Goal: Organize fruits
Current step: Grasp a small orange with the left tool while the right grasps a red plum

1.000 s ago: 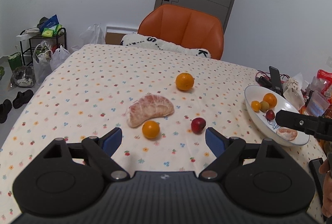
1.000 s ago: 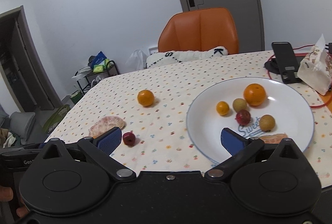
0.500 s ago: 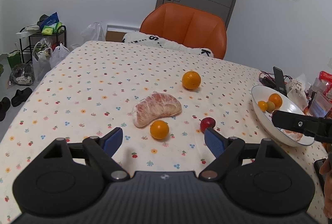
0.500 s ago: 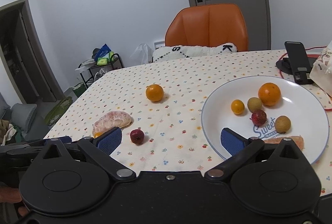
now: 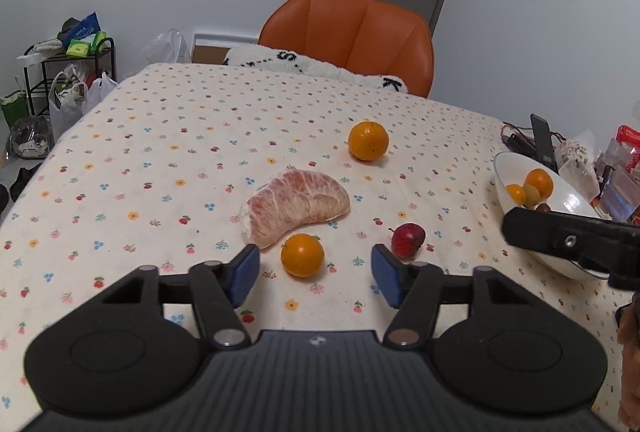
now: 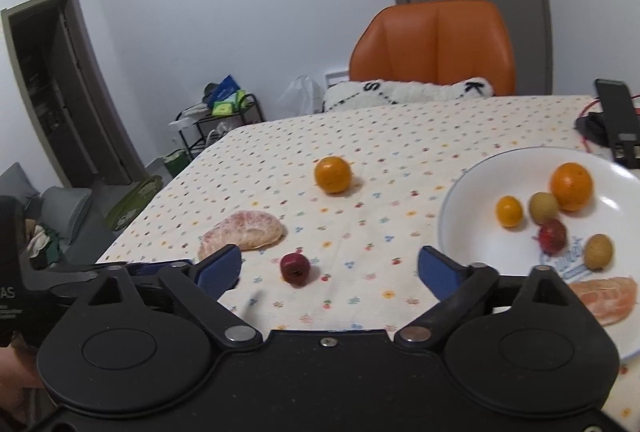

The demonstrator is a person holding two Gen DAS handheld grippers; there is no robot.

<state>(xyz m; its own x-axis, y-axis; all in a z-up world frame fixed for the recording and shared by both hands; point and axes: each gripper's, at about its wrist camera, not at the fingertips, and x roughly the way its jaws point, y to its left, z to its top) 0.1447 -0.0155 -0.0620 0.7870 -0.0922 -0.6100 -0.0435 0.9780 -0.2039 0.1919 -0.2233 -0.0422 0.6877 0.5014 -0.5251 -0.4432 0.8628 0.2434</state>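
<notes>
Four fruits lie mid-tabletop (image 5: 160, 136), two oranges (image 5: 368, 141) (image 5: 302, 255), one pomelo segment (image 5: 295, 206), one red fruit (image 5: 407, 239), six more in the plate (image 6: 472, 192) at its right edge; left gripper (image 5: 314, 274) and right gripper (image 6: 330, 268) both gape wide, empty.

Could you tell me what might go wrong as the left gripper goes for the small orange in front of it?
The left gripper is open around the small orange, which sits close against the pomelo segment; a finger could nudge the segment. The round orange may also roll off the pads toward the red fruit.

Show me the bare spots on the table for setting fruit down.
Bare cloth runs from the pomelo segment left to the table edge, and beyond the large orange toward the chair. Crowded: the plate and the clutter behind it.
</notes>
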